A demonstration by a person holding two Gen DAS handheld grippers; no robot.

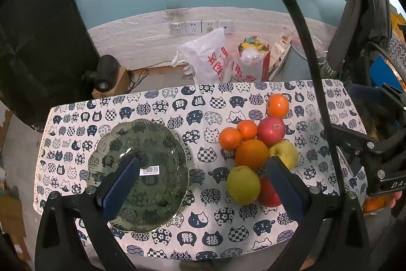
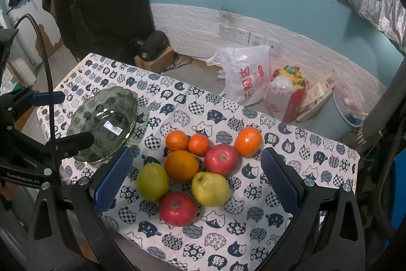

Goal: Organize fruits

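Closest to the lens are the blue-padded fingers of the left gripper [image 1: 203, 184], spread wide with nothing between them, hanging over the table [image 1: 177, 243] with its cat-print cloth. Its left finger sits over the green glass plate [image 1: 114, 144], which has a barcode sticker inside and no fruit in it. The right gripper [image 2: 196, 180] is wide open too, holding nothing, hovering above the fruit pile. The fruits are all bunched together on the cloth to the right of the plate: two red apples [image 2: 222, 158], two yellow-green pears [image 2: 210, 189], one bigger orange [image 2: 181, 165] and three smaller tangerines [image 2: 248, 141]. Plastic bags [image 2: 244, 73] sit on the floor past the table.
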